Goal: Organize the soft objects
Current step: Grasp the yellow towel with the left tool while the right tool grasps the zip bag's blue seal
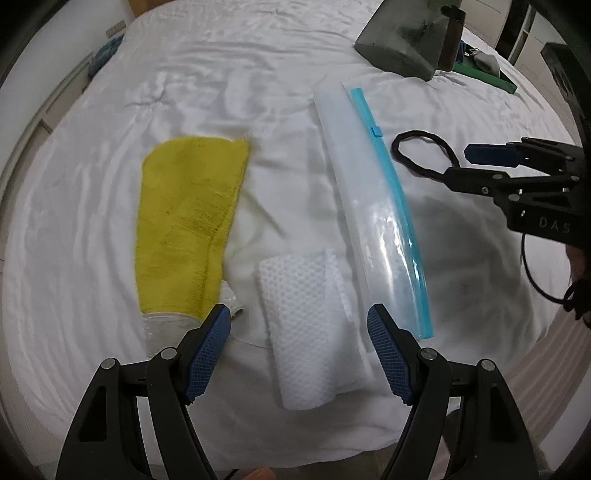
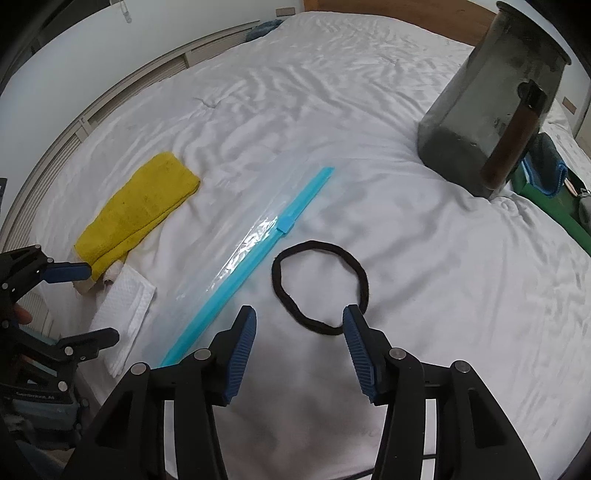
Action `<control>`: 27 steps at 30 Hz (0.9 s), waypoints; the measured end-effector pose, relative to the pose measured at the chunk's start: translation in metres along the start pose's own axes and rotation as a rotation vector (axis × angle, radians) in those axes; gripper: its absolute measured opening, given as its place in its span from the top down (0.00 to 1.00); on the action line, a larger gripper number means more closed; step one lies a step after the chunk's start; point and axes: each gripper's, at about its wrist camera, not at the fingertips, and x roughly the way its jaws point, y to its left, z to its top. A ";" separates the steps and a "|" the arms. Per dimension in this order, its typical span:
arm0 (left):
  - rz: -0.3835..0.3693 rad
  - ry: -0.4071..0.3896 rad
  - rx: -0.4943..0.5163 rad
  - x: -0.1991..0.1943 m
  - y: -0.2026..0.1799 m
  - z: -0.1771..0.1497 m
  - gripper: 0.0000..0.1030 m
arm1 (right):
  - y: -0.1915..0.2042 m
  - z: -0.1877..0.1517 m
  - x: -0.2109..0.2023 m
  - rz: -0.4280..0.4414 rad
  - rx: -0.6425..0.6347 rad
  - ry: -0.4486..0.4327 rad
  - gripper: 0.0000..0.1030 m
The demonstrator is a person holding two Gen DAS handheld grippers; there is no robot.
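A folded yellow towel lies on the white bed. A folded white mesh cloth lies beside it. A clear zip bag with a blue slider strip lies to the right of the cloth. A black headband loop lies right of the bag. My left gripper is open, its jaws on either side of the mesh cloth's near part. My right gripper is open, just short of the headband; it also shows in the left wrist view.
A dark grey bin with a brown handle stands on the bed at the far right. A green box with blue cloth sits behind it. The white bed sheet is wrinkled. A wall vent runs along the left.
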 end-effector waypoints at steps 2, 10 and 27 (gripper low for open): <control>-0.028 0.010 -0.018 0.004 0.002 0.001 0.31 | 0.000 0.001 0.006 -0.007 -0.002 0.005 0.49; -0.028 0.044 -0.042 0.021 0.005 0.002 0.31 | -0.004 0.005 0.015 -0.017 -0.024 0.010 0.49; 0.052 -0.108 -0.082 -0.008 0.041 0.041 0.31 | 0.025 0.009 0.023 0.162 0.063 0.003 0.49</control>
